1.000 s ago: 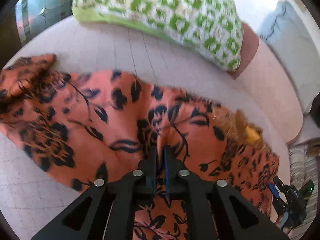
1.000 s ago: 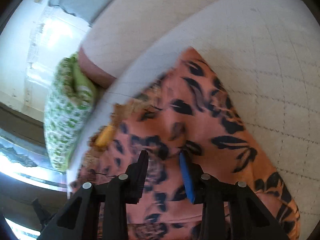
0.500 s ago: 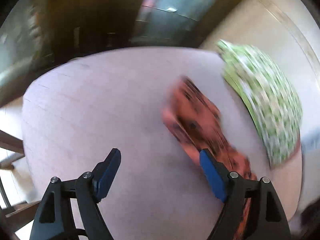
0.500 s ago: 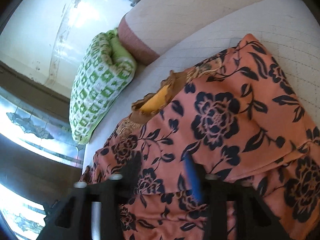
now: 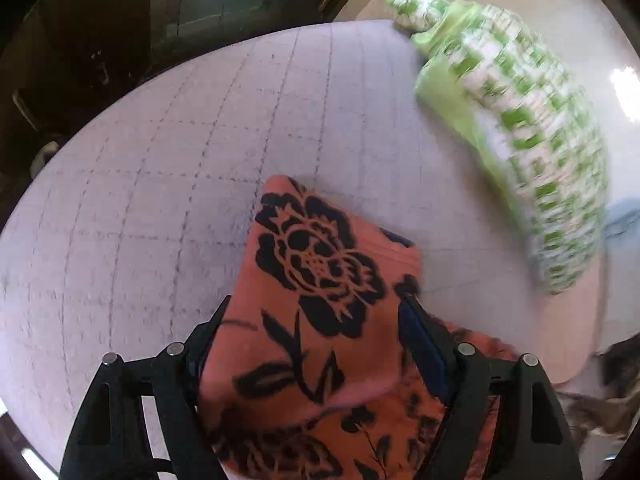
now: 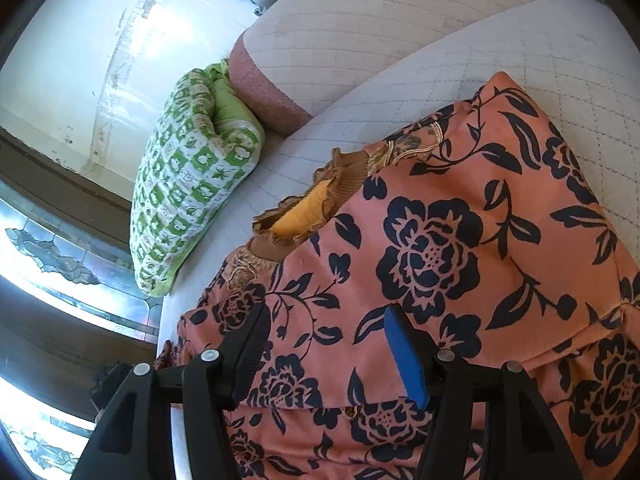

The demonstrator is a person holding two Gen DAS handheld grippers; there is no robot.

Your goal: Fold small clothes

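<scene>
Bed (image 5: 168, 168): pale quilted mattress cover, stitched in a grid of squares; it carries everything here.
Garment (image 6: 460, 248): salmon-orange cloth with a dark navy rose-and-leaf print, lying on the bed in both views; thin, soft, matte weave. A ruffled brown neckline with a yellow lining (image 6: 308, 204) shows at its far edge in the right wrist view.
Pillow (image 6: 188, 184): green-and-white checked cover, plump, lying at the far edge of the bed, apart from the garment.
Folded flap (image 5: 320, 280): one layer lies over another, ending in a blunt corner toward the open bed; lower edge blurred.
Left gripper (image 5: 312, 344): jaws wide and closing a little; the flap lies between them, and the pads do not appear to press it.
Right gripper (image 6: 324, 344): jaws moderately wide, nothing pinched; it hovers over the printed cloth, near a crease line.
Step in hand: judged to be between folds, one flap laid over and neither gripper holding cloth.
Next move calls for: probably a pinch on the flap's free corner or edge, taking both layers together, with the other gripper pinning or lifting the opposite side so the thin cloth does not slide or bunch.
</scene>
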